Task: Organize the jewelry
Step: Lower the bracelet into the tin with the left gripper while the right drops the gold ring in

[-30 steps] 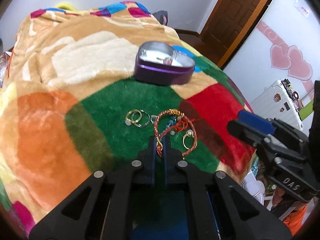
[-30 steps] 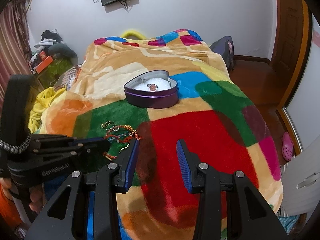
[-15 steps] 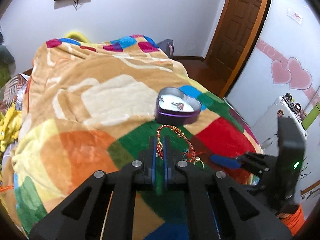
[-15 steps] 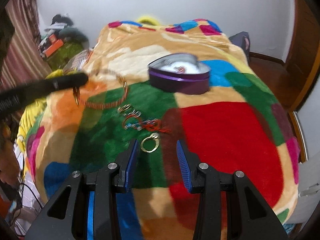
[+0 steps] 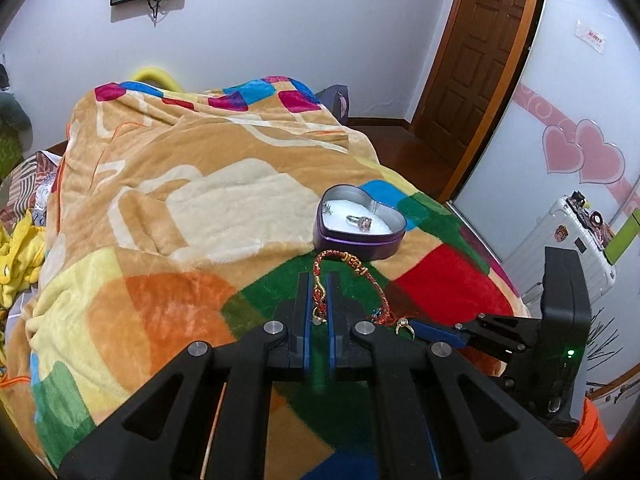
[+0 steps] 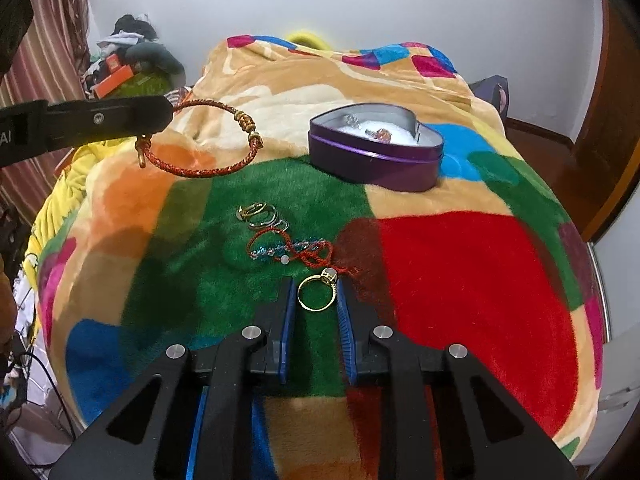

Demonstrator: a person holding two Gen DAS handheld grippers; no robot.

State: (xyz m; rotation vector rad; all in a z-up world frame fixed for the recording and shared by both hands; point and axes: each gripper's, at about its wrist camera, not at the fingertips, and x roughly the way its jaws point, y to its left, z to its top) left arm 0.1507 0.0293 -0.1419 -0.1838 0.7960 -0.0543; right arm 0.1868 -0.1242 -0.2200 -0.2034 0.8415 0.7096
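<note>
Overhead, above the patchwork blanket [image 6: 472,280], a red and gold braided bracelet [image 6: 224,168] was held clear of the bed by the left gripper [image 5: 316,300], whose jaws were clamped tight on the cord near its clasp, the loop hanging free. Lower down, the right gripper [image 6: 316,296] was set over a gold ring [image 6: 316,294] lying on the green patch; its jaws were closing, with the ring between the blue pads, the right pad apparently at the ring's stone, though a firm grip could not be confirmed. Just beyond the ring, a red cord bracelet with blue beads [image 6: 292,250] was spread on the blanket, and a small cluster of thin rings [image 6: 260,216] was seen behind it. Further back, a purple heart-shaped tin [image 6: 376,156] was placed, open, with a stone-set ring [image 5: 360,222] and another small piece on its white lining. Little writing could be read: only the letters "AI" were visible on the left gripper's body at the edge of the right wrist view, and the red print on a wall sticker [image 5: 592,36] was too small to be made out.
</note>
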